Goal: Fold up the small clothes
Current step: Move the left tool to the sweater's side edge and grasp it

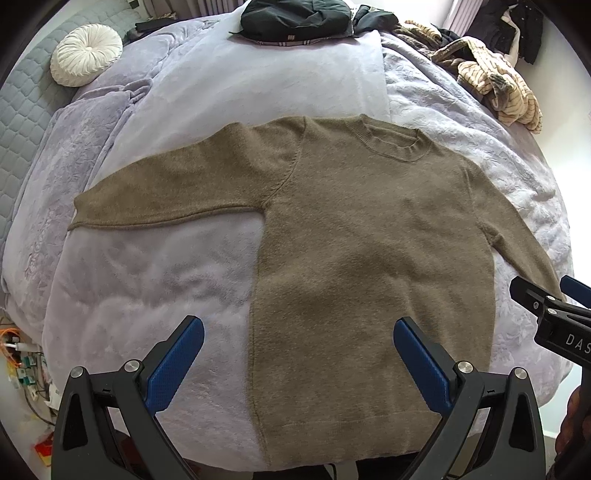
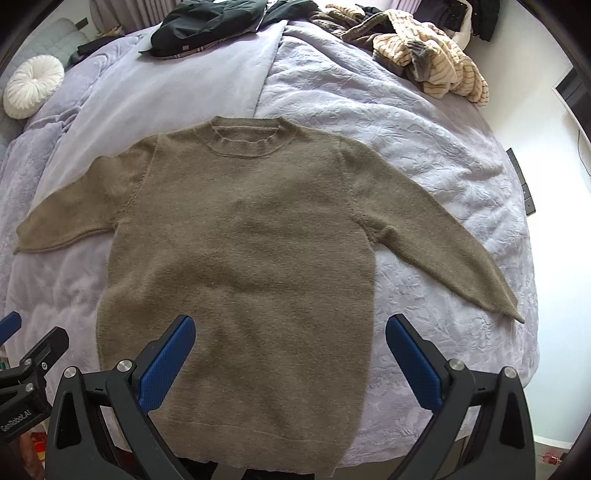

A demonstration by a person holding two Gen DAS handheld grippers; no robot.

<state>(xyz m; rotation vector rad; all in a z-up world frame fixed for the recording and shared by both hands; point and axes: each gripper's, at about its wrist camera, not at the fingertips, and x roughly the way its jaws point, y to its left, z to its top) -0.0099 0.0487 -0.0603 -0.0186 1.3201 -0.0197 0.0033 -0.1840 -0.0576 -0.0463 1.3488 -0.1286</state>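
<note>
Olive-brown knitted wool sweater (image 1: 354,236) lies flat, front up, on the lavender plush blanket (image 1: 155,280) covering the bed; round ribbed neckline toward 12 o'clock, hem toward 6 o'clock at the near bed edge. Both sleeves are spread: one runs out toward 9 o'clock, the other slants down toward 4 o'clock in the right wrist view (image 2: 443,251).

Left tongs (image 1: 299,332): blue-padded fingers set wide apart, holding nothing, hovering over the lower sweater body; one pad over the bare blanket, the other over the knit. Right tongs (image 2: 290,328): likewise wide apart and empty, above the sweater's lower half near the hem. Each tool shows at the edge of the other's view, the two side by side.

At 12 o'clock on the bed: a heap of black clothing (image 1: 295,18). At 1–2 o'clock: a crumpled cream garment with brown stripes (image 1: 495,85). At 10 o'clock: a round white pleated cushion (image 1: 86,55), well apart from the sweater. Tangled cables on the floor (image 1: 22,354) at 8 o'clock.
</note>
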